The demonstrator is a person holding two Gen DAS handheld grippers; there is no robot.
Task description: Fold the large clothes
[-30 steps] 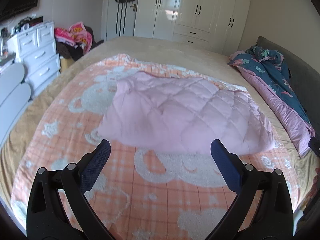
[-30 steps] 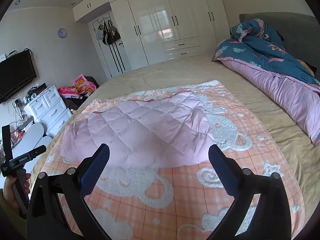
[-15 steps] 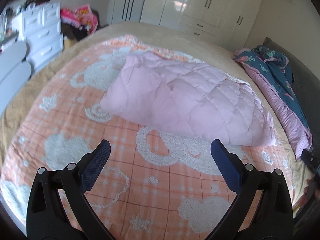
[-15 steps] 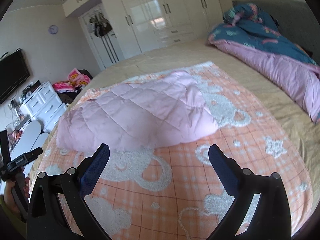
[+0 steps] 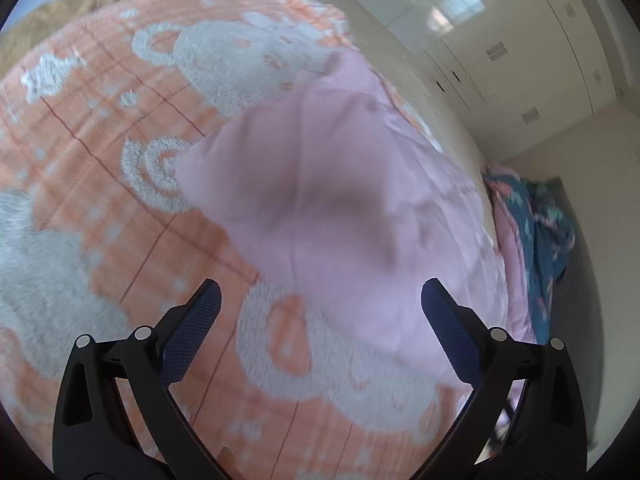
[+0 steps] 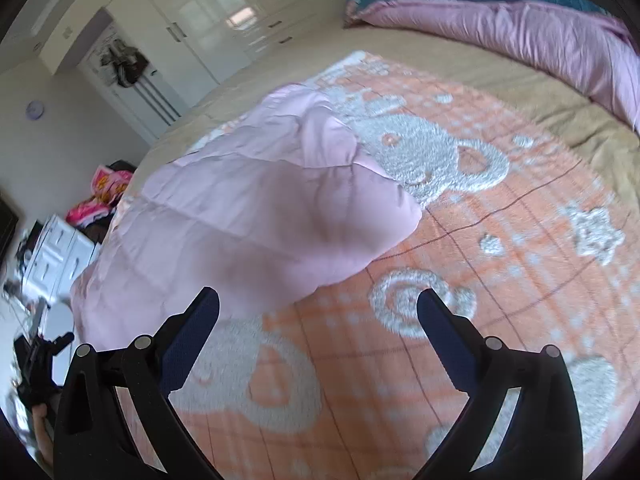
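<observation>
I am looking into a home bedroom. A wide bed [image 6: 500, 64] fills both views, spread with an orange blanket [image 6: 500, 248] patterned in white bears and stars. A rumpled duvet [image 6: 520, 28] lies along its far side. Glossy white wardrobes [image 6: 224, 12] line the wall, bags hang on a door [image 6: 126, 60], and a white chest of drawers [image 6: 56, 248] stands beside the bed.

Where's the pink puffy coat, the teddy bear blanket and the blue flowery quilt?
pink puffy coat [image 6: 256, 216]: right wrist view, quilted middle.
teddy bear blanket [image 6: 520, 248]: right wrist view, bare orange check.
blue flowery quilt [image 5: 536, 216]: left wrist view, teal top.
</observation>
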